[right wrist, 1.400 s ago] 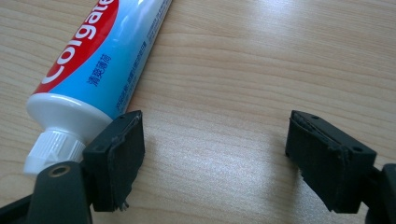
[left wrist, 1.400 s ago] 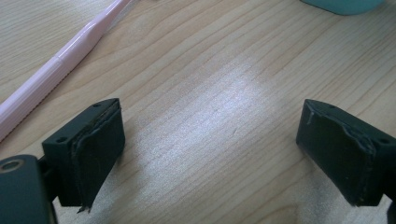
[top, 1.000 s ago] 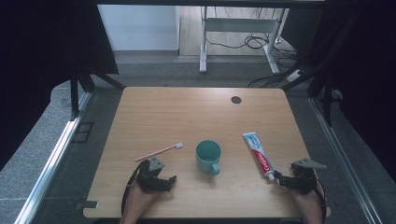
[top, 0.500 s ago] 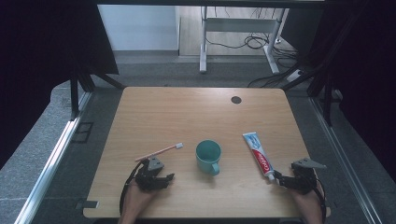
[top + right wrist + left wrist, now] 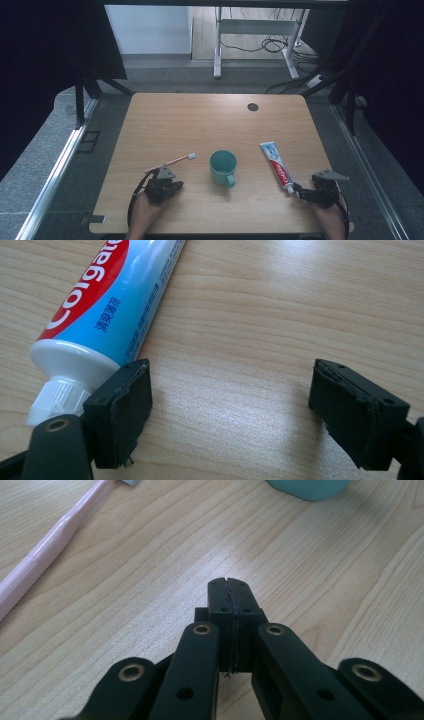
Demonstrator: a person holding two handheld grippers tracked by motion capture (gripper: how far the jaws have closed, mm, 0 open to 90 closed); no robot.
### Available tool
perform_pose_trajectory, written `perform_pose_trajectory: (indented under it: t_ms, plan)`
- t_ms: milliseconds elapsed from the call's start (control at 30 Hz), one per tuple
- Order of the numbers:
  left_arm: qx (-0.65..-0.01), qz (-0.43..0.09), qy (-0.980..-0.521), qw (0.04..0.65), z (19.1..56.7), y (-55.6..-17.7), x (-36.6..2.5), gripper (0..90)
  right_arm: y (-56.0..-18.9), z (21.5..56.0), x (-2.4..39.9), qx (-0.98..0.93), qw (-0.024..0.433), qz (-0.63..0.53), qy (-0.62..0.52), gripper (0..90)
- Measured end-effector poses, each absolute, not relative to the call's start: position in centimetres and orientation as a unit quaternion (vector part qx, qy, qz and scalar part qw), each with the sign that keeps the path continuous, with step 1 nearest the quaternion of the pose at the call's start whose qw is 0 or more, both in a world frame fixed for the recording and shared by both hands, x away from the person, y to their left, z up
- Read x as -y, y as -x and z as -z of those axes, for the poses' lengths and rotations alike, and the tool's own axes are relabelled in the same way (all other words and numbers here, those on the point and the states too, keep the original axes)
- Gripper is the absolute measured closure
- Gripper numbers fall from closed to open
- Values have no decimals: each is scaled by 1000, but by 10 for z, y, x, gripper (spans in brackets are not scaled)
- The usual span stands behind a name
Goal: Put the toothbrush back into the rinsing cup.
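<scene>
Toothpaste tube [image 5: 107,300] lies beside right gripper's [image 5: 227,410] spread jaws — untouched.

Teal mug [image 5: 223,167] upright at centre of wooden table [image 5: 200,120]; small dark round spot [image 5: 253,106] near tabletop's upper right; white-legged desk frame [image 5: 257,37] and loose cables [image 5: 270,45] on floor at top.

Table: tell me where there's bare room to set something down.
The far half of the table is bare apart from a small dark disc. Nearer, bare strips flank the mug. The near edge is crowded: toothbrush by the left gripper, toothpaste by the right gripper.
</scene>
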State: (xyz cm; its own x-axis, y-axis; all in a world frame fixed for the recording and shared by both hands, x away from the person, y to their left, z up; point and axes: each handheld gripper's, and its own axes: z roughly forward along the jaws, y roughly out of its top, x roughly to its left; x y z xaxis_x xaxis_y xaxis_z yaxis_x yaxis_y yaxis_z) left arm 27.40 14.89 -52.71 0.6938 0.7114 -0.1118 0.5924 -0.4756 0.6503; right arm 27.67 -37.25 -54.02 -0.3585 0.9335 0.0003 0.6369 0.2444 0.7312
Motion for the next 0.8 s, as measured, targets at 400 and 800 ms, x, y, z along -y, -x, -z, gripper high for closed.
perform_pose_trajectory:
  t_ms: [400, 800]
  plan:
    - [-405, -80, -848, 331, 520, -290, -165, 900, -277, 540, 372, -756, 226, -328, -520, 171]
    - [-438, -92, -837, 315, 509, -314, -191, 900, -277, 540, 372, -756, 226, -328, -520, 171]
